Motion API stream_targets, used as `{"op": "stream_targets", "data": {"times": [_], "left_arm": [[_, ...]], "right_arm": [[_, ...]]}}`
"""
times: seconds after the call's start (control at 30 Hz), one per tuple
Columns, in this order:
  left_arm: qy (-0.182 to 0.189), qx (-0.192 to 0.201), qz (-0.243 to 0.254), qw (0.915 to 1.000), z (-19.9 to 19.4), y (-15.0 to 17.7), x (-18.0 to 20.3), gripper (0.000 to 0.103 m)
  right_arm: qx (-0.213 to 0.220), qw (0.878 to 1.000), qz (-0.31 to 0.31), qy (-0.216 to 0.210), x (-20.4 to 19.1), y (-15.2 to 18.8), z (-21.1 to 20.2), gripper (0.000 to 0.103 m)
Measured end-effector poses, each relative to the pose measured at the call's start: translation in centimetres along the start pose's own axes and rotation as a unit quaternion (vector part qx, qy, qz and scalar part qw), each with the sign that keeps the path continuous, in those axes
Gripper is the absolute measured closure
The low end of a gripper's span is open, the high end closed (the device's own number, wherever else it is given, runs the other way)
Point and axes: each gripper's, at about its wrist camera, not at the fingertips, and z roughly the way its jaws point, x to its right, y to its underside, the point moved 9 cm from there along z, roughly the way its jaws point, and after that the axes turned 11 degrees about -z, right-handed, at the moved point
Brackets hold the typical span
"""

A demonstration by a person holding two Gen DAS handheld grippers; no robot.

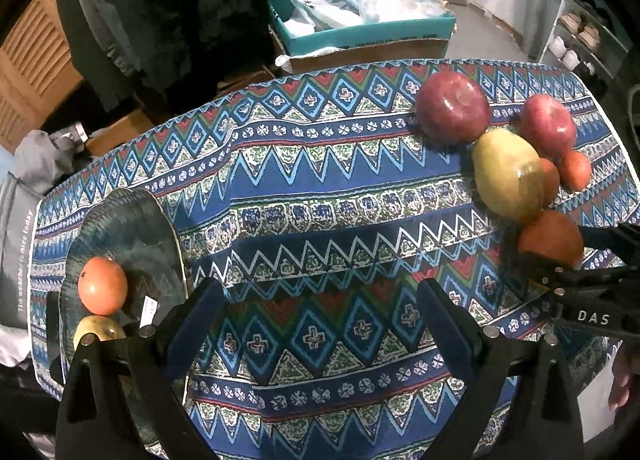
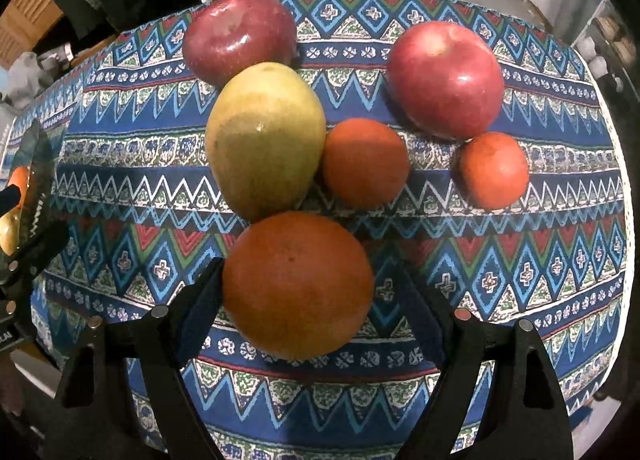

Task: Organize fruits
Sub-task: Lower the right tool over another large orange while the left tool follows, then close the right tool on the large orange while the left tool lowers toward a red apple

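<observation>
The right gripper [image 2: 298, 292] straddles the large orange [image 2: 298, 286] near the table's right end, its jaws apart: the left pad is at the skin, the right one stands clear. Just beyond, the yellow-green mango [image 2: 266, 139] touches that orange, so a lopsided squeeze could, I judge, nudge the mango into the small orange [image 2: 365, 163] and set the cluster rolling. Farther off lie a tangerine [image 2: 494, 169] and two red apples [image 2: 446, 79], the darker apple [image 2: 240, 37] close to the far edge with little margin. The left gripper [image 1: 320, 300] hangs empty, jaws wide, over bare cloth beside the dark plate [image 1: 132, 219] at the left edge, which carries an orange [image 1: 103, 286] and a yellowish fruit [image 1: 100, 332]; the cloth between is open.
</observation>
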Motion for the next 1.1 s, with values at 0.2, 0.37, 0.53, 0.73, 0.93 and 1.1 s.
{"op": "stream_targets", "data": {"times": [0.2,0.37,0.53,0.73,0.93,1.1], "left_arm": [[-0.001,0.003,0.008,1.0000,-0.4,0.1,0.3,0.005],[-0.002,0.007,0.011,0.9999,-0.7,0.0,0.4,0.005],[0.002,0.009,0.006,0.9999,-0.9,-0.1,0.3,0.005],[0.013,0.016,0.001,0.9998,-1.5,-0.5,0.5,0.005],[0.031,0.022,-0.007,0.9993,-2.5,-1.3,0.9,0.005],[0.038,0.030,-0.009,0.9988,-2.9,-2.7,1.5,0.005]], "right_arm": [[-0.003,1.000,-0.003,-0.013,-0.6,0.0,0.9,0.032],[0.008,1.000,-0.008,-0.008,-0.9,0.3,0.7,0.034],[0.031,0.999,-0.022,0.034,-0.6,1.5,-1.4,0.035],[0.055,0.998,-0.007,0.036,0.3,1.9,-3.4,0.035],[0.080,0.995,0.003,0.052,1.8,1.1,-6.3,0.035],[0.104,0.992,0.009,0.068,3.2,-0.1,-8.0,0.035]]}}
